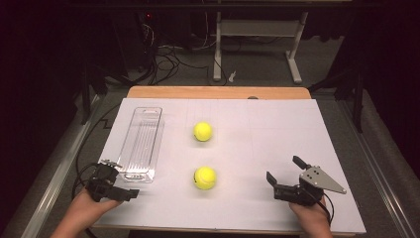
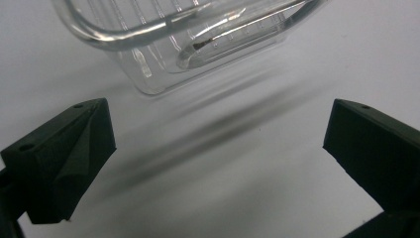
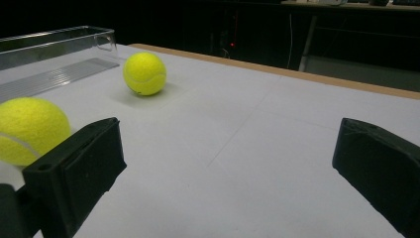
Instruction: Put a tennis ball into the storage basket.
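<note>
Two yellow tennis balls lie on the white table sheet point(image 1: 277, 129): the far ball point(image 1: 203, 131) mid-table and the near ball point(image 1: 205, 177) closer to me. A clear plastic tray point(image 1: 141, 144) lies lengthwise at the left with nothing in it. My left gripper point(image 1: 120, 178) stands open at the tray's near end, apart from it. The left gripper view has the tray's corner point(image 2: 188, 44) just beyond the open left gripper point(image 2: 220, 129). My right gripper point(image 1: 285, 169) is open at the front right. In its view the near ball point(image 3: 29, 129) sits by the left jaw of the right gripper point(image 3: 228, 141), with the far ball point(image 3: 144, 73) and the tray point(image 3: 49, 49) farther off.
A wooden table edge point(image 1: 218, 92) borders the sheet at the back. Beyond it stand a white desk frame point(image 1: 257, 44) and loose cables point(image 1: 163, 57) on a dark floor. Bare sheet spreads between the balls and the right gripper.
</note>
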Motion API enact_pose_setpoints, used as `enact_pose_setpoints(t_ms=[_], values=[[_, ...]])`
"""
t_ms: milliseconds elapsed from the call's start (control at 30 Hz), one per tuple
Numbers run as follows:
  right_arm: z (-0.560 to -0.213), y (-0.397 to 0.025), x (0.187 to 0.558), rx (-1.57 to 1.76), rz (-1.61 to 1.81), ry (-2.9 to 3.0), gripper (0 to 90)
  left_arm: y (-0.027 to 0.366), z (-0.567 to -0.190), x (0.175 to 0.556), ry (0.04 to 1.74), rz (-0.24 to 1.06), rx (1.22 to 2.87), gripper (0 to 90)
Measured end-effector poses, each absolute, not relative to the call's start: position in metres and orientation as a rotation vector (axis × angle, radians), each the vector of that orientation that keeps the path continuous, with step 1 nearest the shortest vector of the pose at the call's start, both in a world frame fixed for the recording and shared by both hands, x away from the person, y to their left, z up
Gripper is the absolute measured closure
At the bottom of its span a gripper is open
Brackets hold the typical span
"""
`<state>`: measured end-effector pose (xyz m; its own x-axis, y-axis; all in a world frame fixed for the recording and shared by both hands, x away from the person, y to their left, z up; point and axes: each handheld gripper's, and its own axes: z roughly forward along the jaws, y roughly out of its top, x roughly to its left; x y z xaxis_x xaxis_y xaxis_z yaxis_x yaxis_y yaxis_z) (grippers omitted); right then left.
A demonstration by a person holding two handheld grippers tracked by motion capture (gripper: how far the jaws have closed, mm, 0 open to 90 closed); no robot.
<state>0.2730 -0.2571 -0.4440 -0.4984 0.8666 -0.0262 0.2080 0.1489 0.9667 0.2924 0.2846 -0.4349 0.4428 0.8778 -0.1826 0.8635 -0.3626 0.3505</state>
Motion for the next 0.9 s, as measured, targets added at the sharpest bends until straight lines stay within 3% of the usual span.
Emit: enact_pose_setpoints(t_ms=[900], values=[[-0.445, -0.253, 0.272, 1.025, 1.374, 1.831, 0.3, 0.273, -0.435, 0.3, 1.532, -0.169, 2.498, 0.8]])
